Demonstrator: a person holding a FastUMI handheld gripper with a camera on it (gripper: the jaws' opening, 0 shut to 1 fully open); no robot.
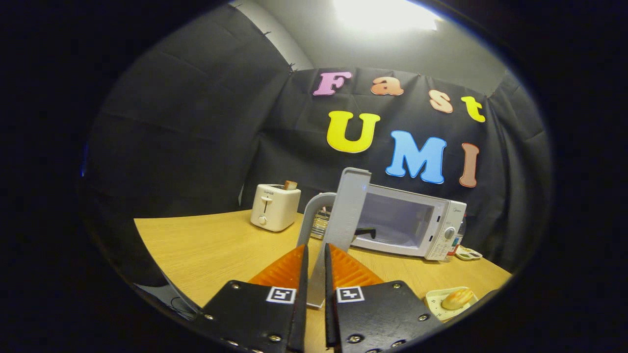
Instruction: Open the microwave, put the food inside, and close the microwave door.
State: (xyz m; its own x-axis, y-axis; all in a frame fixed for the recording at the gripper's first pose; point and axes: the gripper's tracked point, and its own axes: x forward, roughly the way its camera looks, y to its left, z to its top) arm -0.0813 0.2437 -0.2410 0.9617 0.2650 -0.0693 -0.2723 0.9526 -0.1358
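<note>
Gripper: fingers nearly together, both pressing on the edge of the microwave door, which runs up between them; closed on the door. Door stands swung out edge-on toward the camera, with its curved handle on the side facing the toaster. Microwave sits on the wooden table beyond the fingers, cavity open and lit, control panel with dial on the far side from the door. Toaster: beside the microwave on the door side, apart from it, a slice of bread sticking out of its slot. Food: a bun on a plate, on the table in front of the microwave's panel end, nearer the camera, outside the cavity. Bottle just past the panel; small dish beside it.
</note>
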